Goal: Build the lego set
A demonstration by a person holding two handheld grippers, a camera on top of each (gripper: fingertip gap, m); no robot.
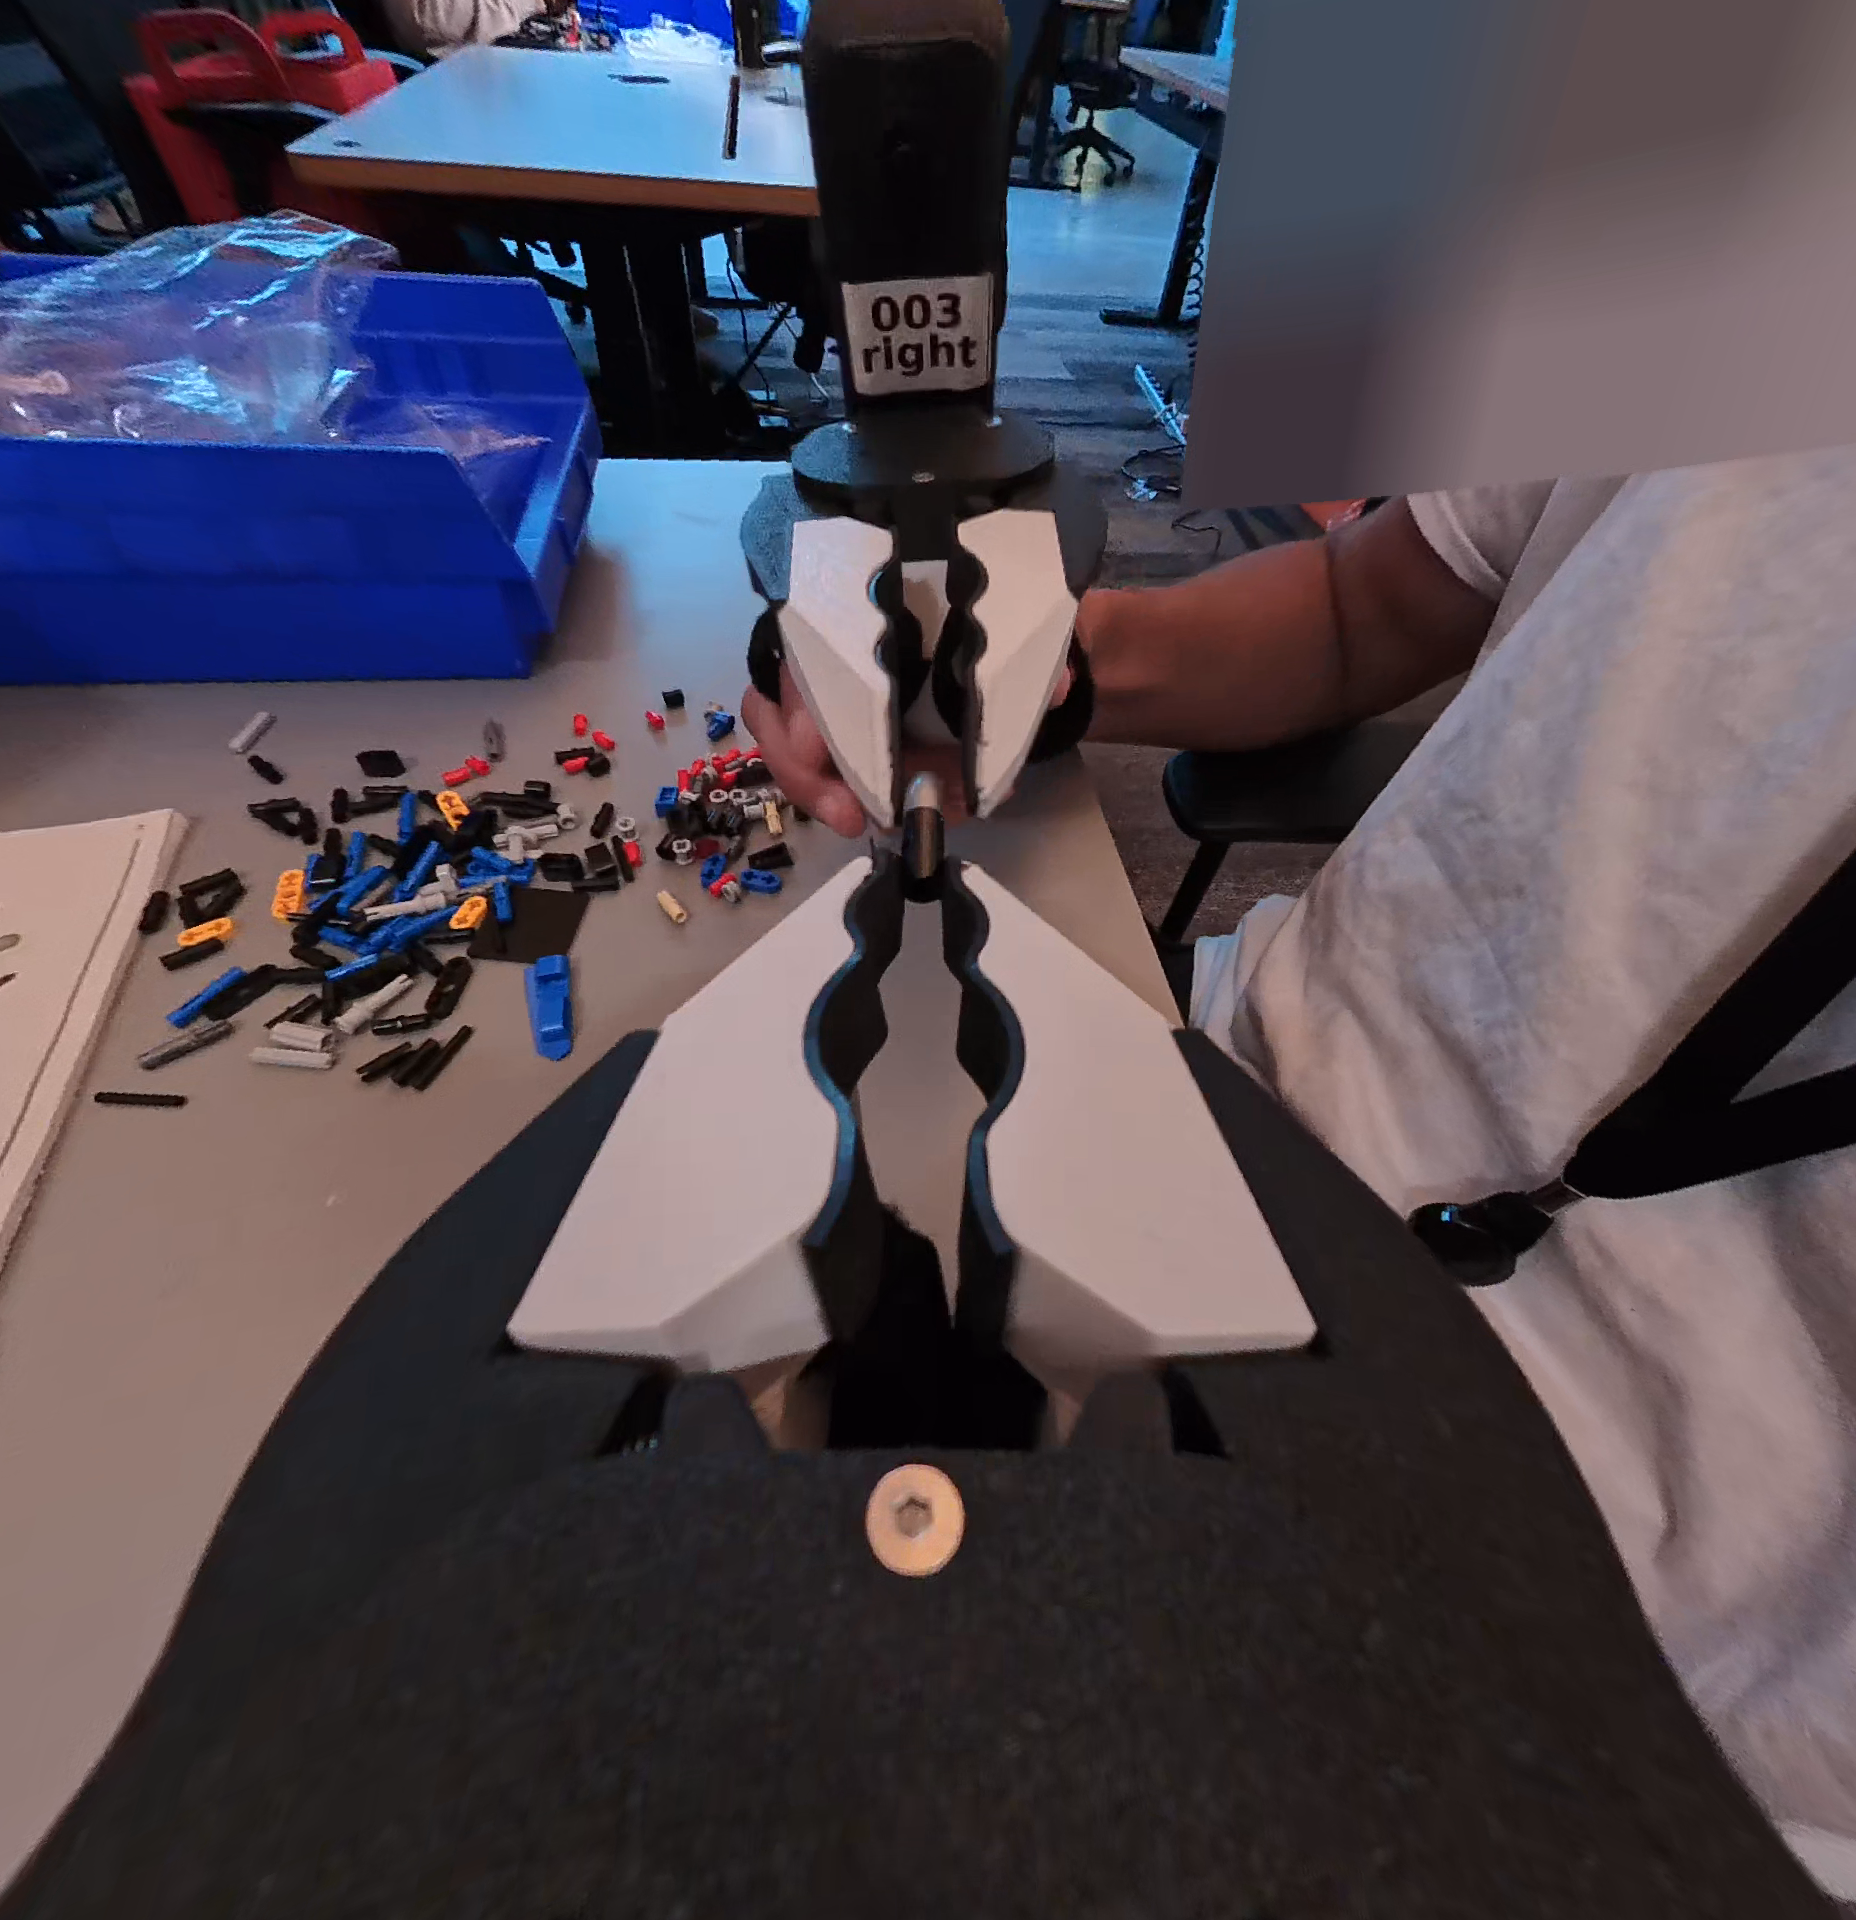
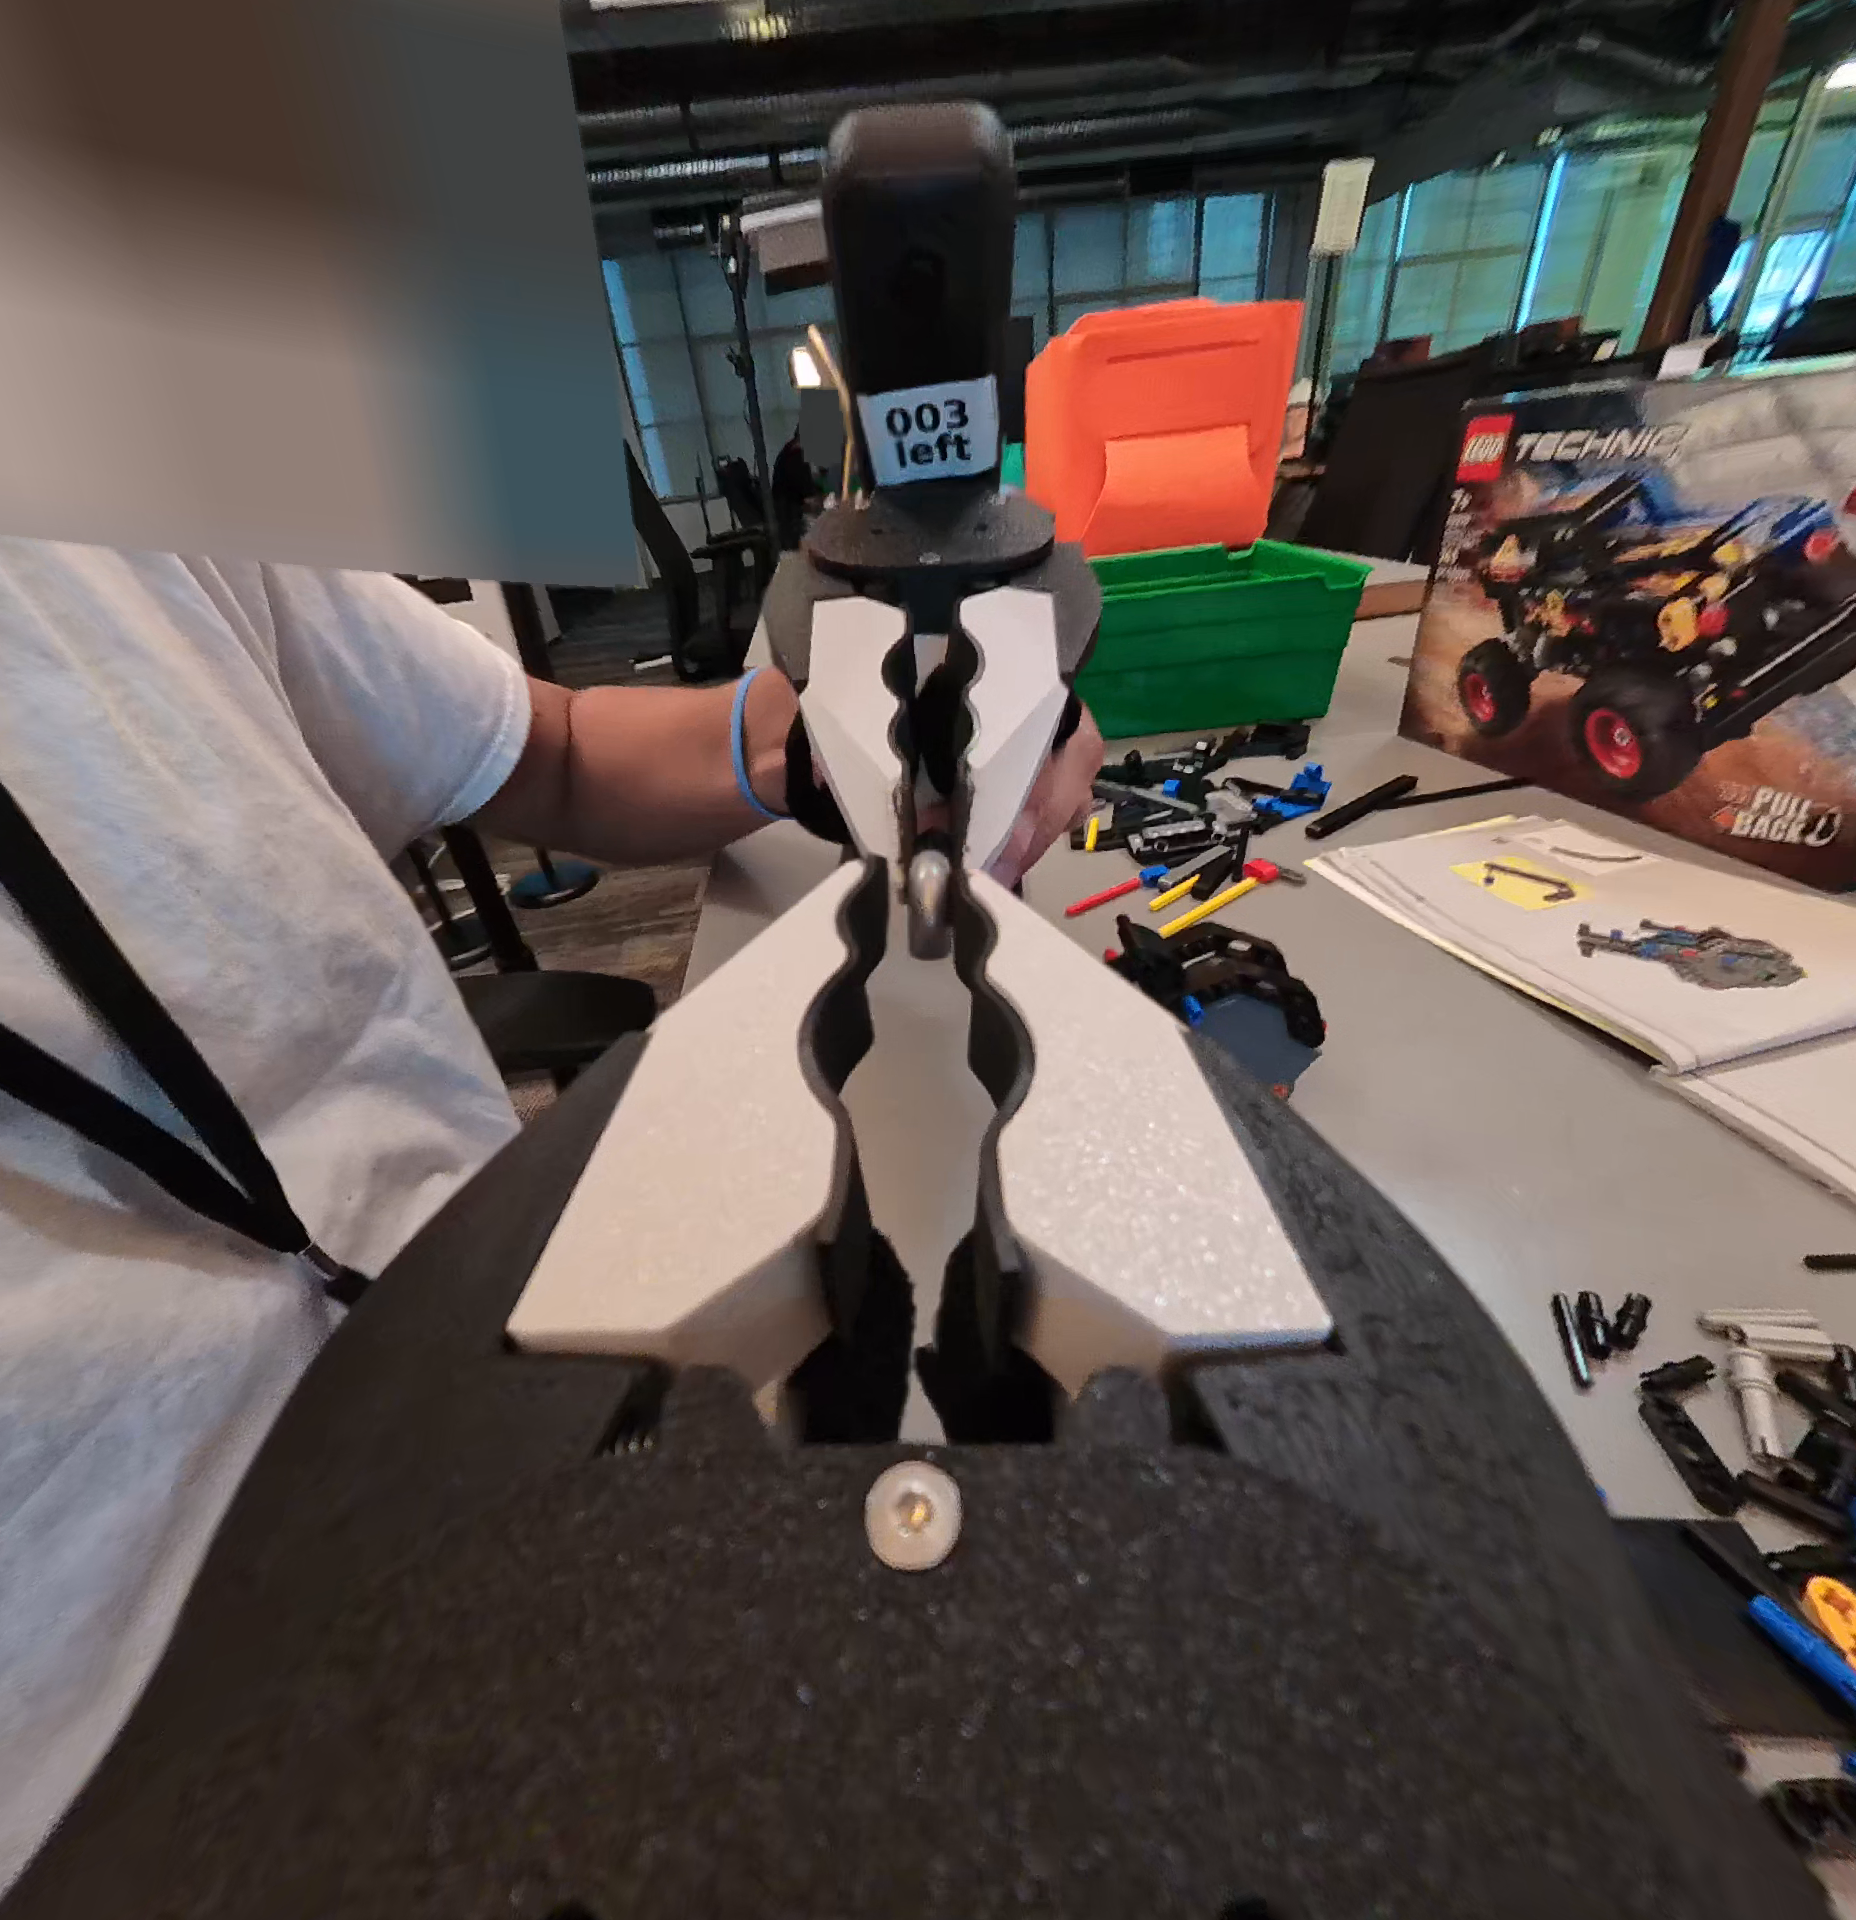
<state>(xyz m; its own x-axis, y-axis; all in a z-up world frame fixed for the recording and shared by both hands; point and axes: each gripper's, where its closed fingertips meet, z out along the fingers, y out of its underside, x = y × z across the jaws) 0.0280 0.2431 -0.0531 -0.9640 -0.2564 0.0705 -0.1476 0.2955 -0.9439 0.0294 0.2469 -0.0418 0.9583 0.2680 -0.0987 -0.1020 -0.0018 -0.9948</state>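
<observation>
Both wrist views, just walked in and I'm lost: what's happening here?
A person holds a gripper in each hand, tip to tip above the grey table. The left gripper and right gripper each have their jaws shut on opposite ends of one small black-and-grey piece, apparently pressing two lego parts together. Loose lego pieces lie scattered on the table, beside an open instruction booklet, a partly built black chassis and the set's box.

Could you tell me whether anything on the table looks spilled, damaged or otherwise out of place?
Nothing looks damaged. Loose pieces lie scattered on the table, as expected mid-build. The left gripper and right gripper meet tip to tip, each shut on one end of a small pin.
</observation>
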